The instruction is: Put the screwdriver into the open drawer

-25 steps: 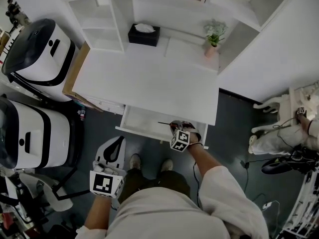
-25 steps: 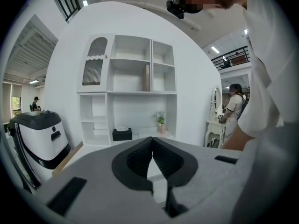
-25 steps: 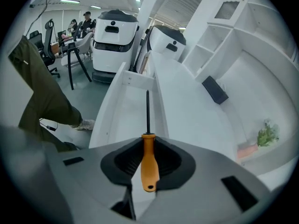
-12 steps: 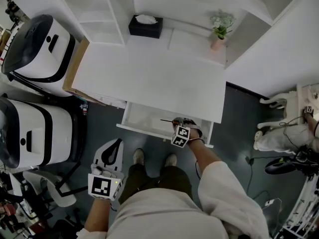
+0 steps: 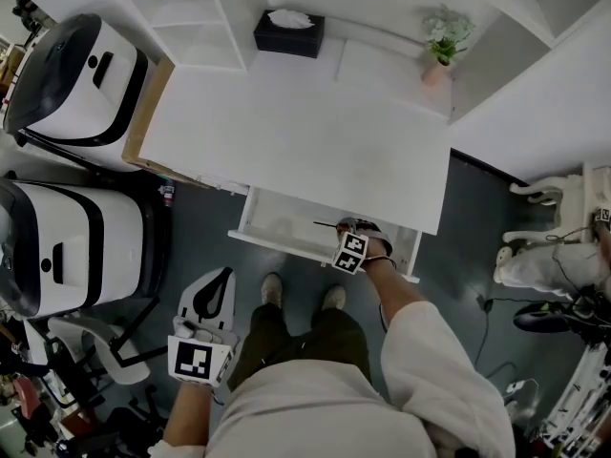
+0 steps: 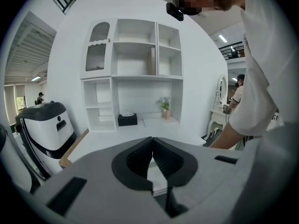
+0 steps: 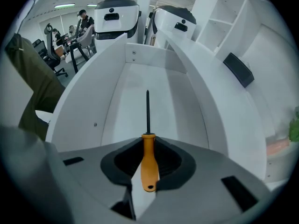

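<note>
The screwdriver (image 7: 148, 157) has an orange handle and a thin dark shaft. My right gripper (image 7: 148, 149) is shut on that handle, and the shaft (image 5: 326, 224) points out over the open white drawer (image 5: 277, 219) below the desk top. In the right gripper view the drawer's bare floor (image 7: 140, 106) lies straight under the tip. My left gripper (image 5: 204, 337) hangs low at the person's left side, away from the drawer. Its jaws (image 6: 152, 158) are shut with nothing between them.
The white desk (image 5: 296, 141) carries a black tissue box (image 5: 288, 31) and a small potted plant (image 5: 443, 44) under white shelves. Two large white-and-black machines (image 5: 81, 79) stand at the left. The person's feet (image 5: 271, 289) are just in front of the drawer.
My right gripper has sunk with the screwdriver toward the drawer. The left gripper has dropped a little at the person's side.
</note>
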